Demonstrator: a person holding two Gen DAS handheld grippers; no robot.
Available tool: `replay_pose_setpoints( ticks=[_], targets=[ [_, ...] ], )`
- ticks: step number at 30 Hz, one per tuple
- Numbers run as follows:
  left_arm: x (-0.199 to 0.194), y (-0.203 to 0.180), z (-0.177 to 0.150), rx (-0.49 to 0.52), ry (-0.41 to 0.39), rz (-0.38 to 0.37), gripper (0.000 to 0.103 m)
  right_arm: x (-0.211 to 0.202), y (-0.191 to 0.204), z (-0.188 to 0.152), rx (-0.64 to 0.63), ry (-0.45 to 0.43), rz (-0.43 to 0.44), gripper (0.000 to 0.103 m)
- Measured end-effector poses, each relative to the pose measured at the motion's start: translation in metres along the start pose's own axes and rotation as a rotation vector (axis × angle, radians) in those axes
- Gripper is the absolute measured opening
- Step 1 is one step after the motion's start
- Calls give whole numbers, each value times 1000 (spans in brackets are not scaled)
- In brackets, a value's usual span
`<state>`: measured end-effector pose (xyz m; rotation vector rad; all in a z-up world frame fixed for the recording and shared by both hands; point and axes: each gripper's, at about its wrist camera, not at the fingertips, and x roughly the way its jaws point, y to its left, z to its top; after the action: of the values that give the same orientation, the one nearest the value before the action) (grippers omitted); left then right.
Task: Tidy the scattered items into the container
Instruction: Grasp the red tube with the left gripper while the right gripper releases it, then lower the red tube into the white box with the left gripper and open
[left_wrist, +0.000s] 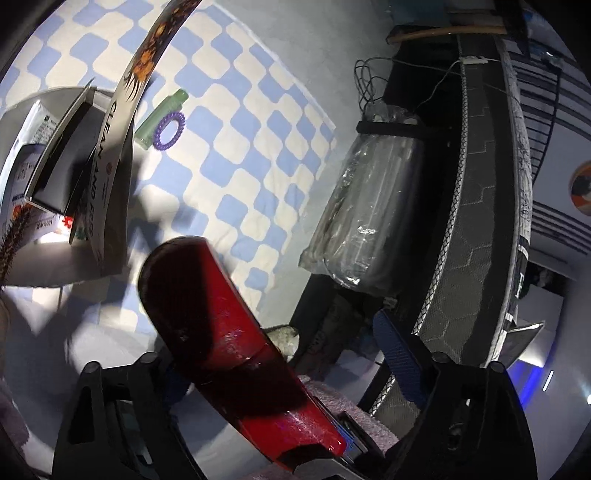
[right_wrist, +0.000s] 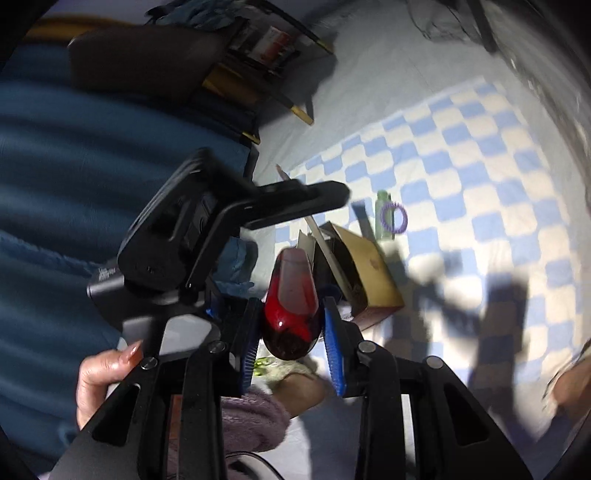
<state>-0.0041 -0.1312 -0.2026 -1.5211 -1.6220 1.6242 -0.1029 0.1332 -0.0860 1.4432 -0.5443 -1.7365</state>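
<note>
A glossy red and black paddle-shaped object (right_wrist: 291, 295) is clamped between the blue pads of my right gripper (right_wrist: 291, 306), which is shut on it. In the left wrist view the same red object (left_wrist: 221, 325) slants across the space between the fingers of my left gripper (left_wrist: 280, 347). Its right pad (left_wrist: 399, 354) stands apart from the red object and its left pad is hidden behind it. The tan cardboard box (right_wrist: 373, 280), holding cards and packets, lies just beyond the red object. A green bottle (left_wrist: 162, 114) (right_wrist: 382, 214) and a purple spiral hair tie (left_wrist: 170, 129) (right_wrist: 395, 218) lie together on the blue-checked cloth.
A "CLEAN AND FREE" card (left_wrist: 110, 177) sticks up out of the box. A plastic-wrapped bundle (left_wrist: 369, 206) and a dark mattress edge (left_wrist: 480, 221) border the cloth. A hand (right_wrist: 107, 373) holds the left gripper's body (right_wrist: 177, 236); blue bedding (right_wrist: 74, 147) lies behind it.
</note>
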Motion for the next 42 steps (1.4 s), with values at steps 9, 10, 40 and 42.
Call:
replay_pose_setpoints(
  ticks=[9,10,40,42],
  targets=[
    [-18,-10,-9,102,-75,12,28,-8,29,-6,-187,-46,-74,34],
    [-22,-10,-9,105,-85,17,28,-6,30,-6,-179,-35,-57,35],
    [-64,18,-1,125,-303,615,27,16,-52,18,241,84,-64,39],
    [-63,20,-2,104,-290,596,27,17,-52,19,243,84,-63,39]
  ],
)
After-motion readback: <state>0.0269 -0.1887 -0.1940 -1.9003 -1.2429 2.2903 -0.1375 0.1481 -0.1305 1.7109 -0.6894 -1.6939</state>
